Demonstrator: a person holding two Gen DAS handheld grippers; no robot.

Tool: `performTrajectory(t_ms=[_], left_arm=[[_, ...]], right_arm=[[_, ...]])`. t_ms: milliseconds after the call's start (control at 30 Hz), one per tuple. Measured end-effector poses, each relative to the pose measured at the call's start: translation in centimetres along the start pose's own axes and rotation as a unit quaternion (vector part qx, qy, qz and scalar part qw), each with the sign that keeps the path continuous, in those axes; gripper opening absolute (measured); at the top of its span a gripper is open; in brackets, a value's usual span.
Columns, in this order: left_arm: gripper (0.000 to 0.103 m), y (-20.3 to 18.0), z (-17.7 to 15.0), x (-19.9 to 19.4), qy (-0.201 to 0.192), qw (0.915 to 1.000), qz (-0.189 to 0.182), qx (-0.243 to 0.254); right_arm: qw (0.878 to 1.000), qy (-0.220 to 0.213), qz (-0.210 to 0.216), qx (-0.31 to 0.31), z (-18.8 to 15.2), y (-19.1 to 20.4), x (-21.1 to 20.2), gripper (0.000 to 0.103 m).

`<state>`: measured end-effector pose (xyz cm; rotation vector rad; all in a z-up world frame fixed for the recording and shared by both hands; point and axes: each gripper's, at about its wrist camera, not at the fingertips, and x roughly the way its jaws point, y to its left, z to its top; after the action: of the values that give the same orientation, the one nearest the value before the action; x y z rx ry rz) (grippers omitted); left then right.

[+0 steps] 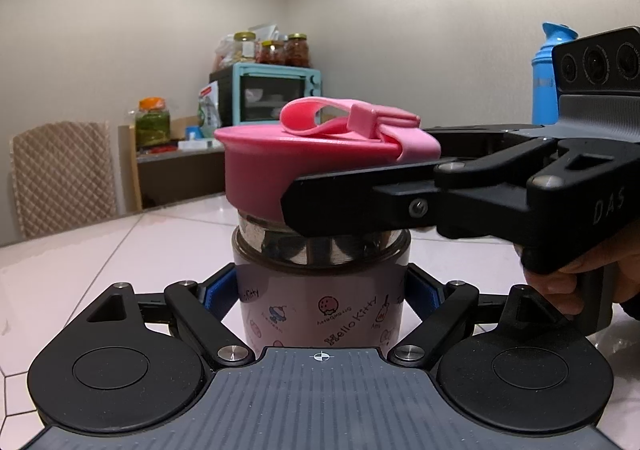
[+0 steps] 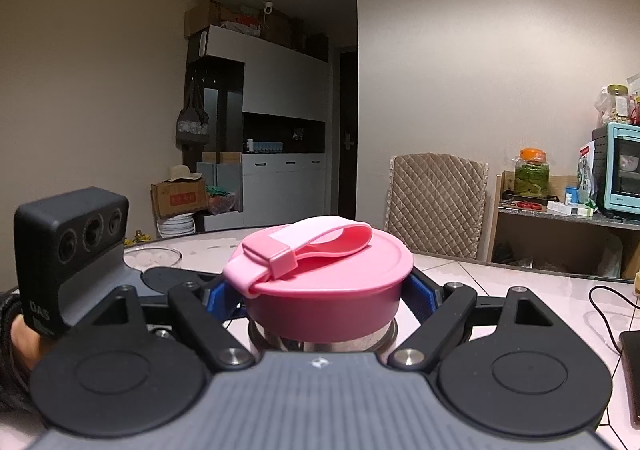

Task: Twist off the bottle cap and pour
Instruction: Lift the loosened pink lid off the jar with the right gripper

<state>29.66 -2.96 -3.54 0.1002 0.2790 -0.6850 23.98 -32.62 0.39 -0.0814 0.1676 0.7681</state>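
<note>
The pale, glossy tiled surface carries everything here, and a room of shelves, jars and a small turquoise oven lies well behind it. On this surface stands the task's thing, a squat pink printed bottle with a steel neck band, upright and close in front of the left wrist camera.

The left tongs are clamped on the bottle's printed body, their blue-padded fingers pressing on either side low down, holding it steady. Above, the right tongs come in from the side and are closed around the broad pink plastic cap with a flat carrying loop — the blue pads touch the cap's rim on both sides in the right wrist view.

The cap sits tilted on the neck, with bare steel showing under its skirt, so the step in hand looks to be the unscrewing itself, well under way rather than just begun; whether the thread is fully clear cannot be told from here.

The next move, as I judge it, calls for lifting or giving a last twist to the cap with the right tongs while the left keeps its firm hold, then setting the cap aside. Pouring would need a vessel — a shallow clear glass bowl rests on the surface beyond the left tongs' camera block.
</note>
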Motion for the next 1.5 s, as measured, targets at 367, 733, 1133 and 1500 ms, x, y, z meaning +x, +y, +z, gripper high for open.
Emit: performTrajectory(t_ms=[367, 733, 1133, 1500], left_arm=[[0.089, 0.0, 0.1, -0.2, 0.005, 0.9998, 0.021, 0.002], [0.089, -0.3, 0.4, -1.0, 0.014, 0.9984, 0.055, -0.001], [0.089, -1.0, 0.2, -3.4, 0.028, 0.9938, 0.108, -0.004], [0.089, -1.0, -0.2, -4.6, 0.023, 0.9901, 0.136, -0.026]], right_arm=[[1.000, -0.012, -0.012, 0.005, 0.9, 0.1, -0.5, 0.085], [0.999, -0.022, -0.041, 0.025, 1.4, 0.1, -1.2, 0.085], [0.996, -0.021, -0.077, 0.045, 1.5, -0.1, -2.2, 0.085], [0.992, -0.020, -0.110, 0.065, 0.7, 0.1, -2.7, 0.085]])
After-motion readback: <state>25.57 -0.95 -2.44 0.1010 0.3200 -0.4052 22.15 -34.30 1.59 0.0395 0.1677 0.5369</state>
